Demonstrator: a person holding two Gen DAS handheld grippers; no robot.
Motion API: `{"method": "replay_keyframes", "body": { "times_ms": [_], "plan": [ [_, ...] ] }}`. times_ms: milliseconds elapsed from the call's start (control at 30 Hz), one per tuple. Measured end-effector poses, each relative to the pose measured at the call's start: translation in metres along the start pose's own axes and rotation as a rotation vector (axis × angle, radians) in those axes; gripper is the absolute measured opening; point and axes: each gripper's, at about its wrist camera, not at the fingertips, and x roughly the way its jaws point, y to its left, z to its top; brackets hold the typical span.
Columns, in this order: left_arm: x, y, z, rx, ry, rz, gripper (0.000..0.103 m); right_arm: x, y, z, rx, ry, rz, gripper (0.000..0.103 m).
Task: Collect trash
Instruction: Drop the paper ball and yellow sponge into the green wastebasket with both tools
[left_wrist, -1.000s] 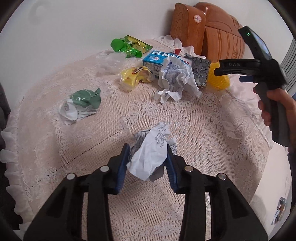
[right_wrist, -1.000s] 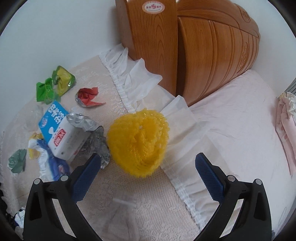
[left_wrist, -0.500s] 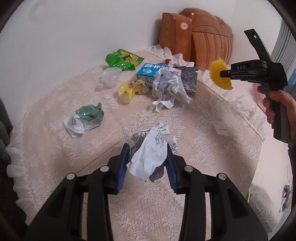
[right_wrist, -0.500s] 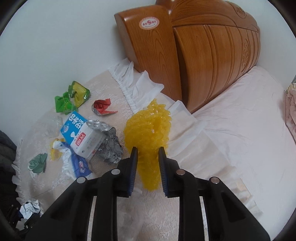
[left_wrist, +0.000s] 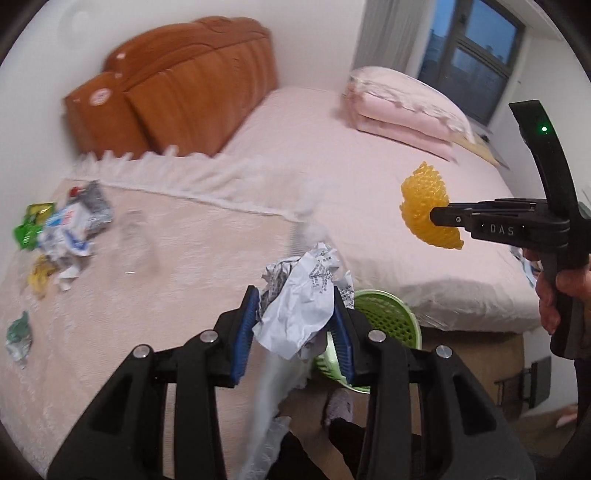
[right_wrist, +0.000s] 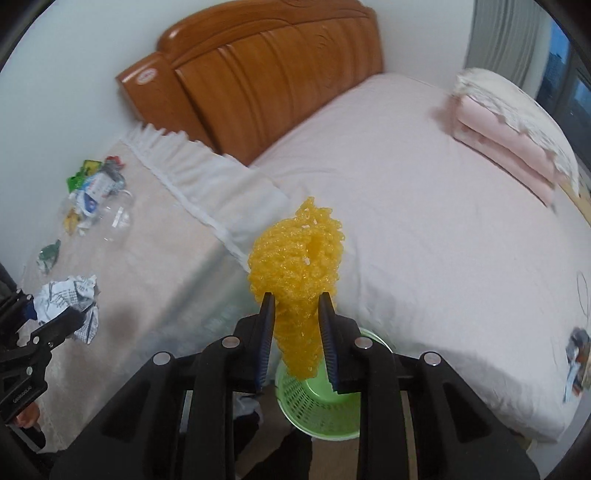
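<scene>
over the green bin (right_wrist: 321, 402), between surface and bed (right_wrist: 424, 229): carry step, both loads in hand. right gripper (right_wrist: 295, 341) fingers squeezed hard on the yellow mesh (right_wrist: 295, 258), mesh hanging right above the bin mouth. left gripper (left_wrist: 295, 332) fingers clamped on the paper wad (left_wrist: 299, 314), bin just past it. next: i line each up over the opening, then let go. rest of the trash (left_wrist: 59, 229) sits back on the surface (left_wrist: 147, 295); more trips needed, i'd say.
</scene>
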Motion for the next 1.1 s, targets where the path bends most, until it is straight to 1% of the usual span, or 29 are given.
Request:
{"method": "replay_keyframes", "body": {
  "times_ms": [67, 133, 200, 300, 333, 400, 433, 467, 500, 533, 567, 700, 733, 767, 800, 833, 867, 900, 933, 967, 1100],
  "plan": [
    [0.032, -0.044, 0.002, 0.053, 0.063, -0.075, 0.037, -0.009, -0.042, -0.030, 0.061, 0.010, -0.039, 0.027],
    [0.065, -0.082, -0.001, 0.097, 0.132, -0.108, 0.037, -0.015, -0.075, -0.056, 0.112, 0.016, -0.071, 0.027],
    [0.097, -0.112, -0.006, 0.125, 0.196, -0.138, 0.038, -0.021, -0.103, -0.077, 0.166, 0.014, -0.063, 0.027],
    [0.132, -0.145, -0.016, 0.154, 0.271, -0.118, 0.041, -0.027, -0.132, -0.101, 0.199, 0.014, -0.050, 0.027],
    [0.139, -0.154, -0.020, 0.156, 0.288, -0.106, 0.046, -0.027, -0.139, -0.106, 0.198, 0.015, -0.049, 0.027],
    [0.148, -0.163, -0.025, 0.148, 0.316, -0.089, 0.059, -0.027, -0.146, -0.111, 0.192, 0.019, -0.041, 0.028],
    [0.152, -0.165, -0.024, 0.140, 0.321, -0.080, 0.069, -0.026, -0.149, -0.114, 0.186, 0.022, -0.035, 0.029],
    [0.152, -0.167, -0.024, 0.131, 0.315, -0.074, 0.073, -0.026, -0.152, -0.116, 0.182, 0.025, -0.031, 0.029],
    [0.150, -0.168, -0.023, 0.121, 0.308, -0.074, 0.074, -0.024, -0.153, -0.117, 0.177, 0.028, -0.025, 0.029],
    [0.150, -0.167, -0.021, 0.113, 0.304, -0.074, 0.080, -0.021, -0.153, -0.118, 0.171, 0.033, -0.016, 0.030],
    [0.147, -0.167, -0.018, 0.106, 0.295, -0.070, 0.083, -0.019, -0.153, -0.120, 0.168, 0.038, -0.009, 0.030],
    [0.130, -0.157, -0.002, 0.078, 0.232, -0.011, 0.084, -0.001, -0.146, -0.121, 0.130, 0.076, 0.037, 0.033],
    [0.122, -0.151, 0.002, 0.063, 0.215, 0.007, 0.087, 0.004, -0.142, -0.121, 0.115, 0.089, 0.047, 0.034],
    [0.114, -0.143, 0.006, 0.043, 0.192, 0.026, 0.092, 0.013, -0.136, -0.120, 0.094, 0.108, 0.062, 0.038],
    [0.104, -0.135, 0.009, 0.019, 0.163, 0.046, 0.092, 0.020, -0.132, -0.120, 0.079, 0.125, 0.073, 0.042],
    [0.093, -0.126, 0.012, -0.007, 0.135, 0.067, 0.092, 0.028, -0.127, -0.120, 0.062, 0.143, 0.081, 0.054],
    [0.082, -0.116, 0.015, -0.031, 0.114, 0.084, 0.093, 0.035, -0.121, -0.119, 0.048, 0.159, 0.082, 0.071],
    [0.071, -0.106, 0.017, -0.056, 0.097, 0.102, 0.094, 0.042, -0.115, -0.119, 0.031, 0.173, 0.076, 0.079],
    [0.061, -0.096, 0.018, -0.082, 0.081, 0.122, 0.095, 0.047, -0.109, -0.117, 0.016, 0.177, 0.067, 0.091],
    [0.050, -0.087, 0.019, -0.109, 0.062, 0.145, 0.095, 0.050, -0.103, -0.116, 0.005, 0.178, 0.063, 0.097],
    [0.013, -0.048, 0.016, -0.214, 0.008, 0.222, 0.095, 0.057, -0.089, -0.104, -0.010, 0.174, 0.057, 0.098]
  ]
}}
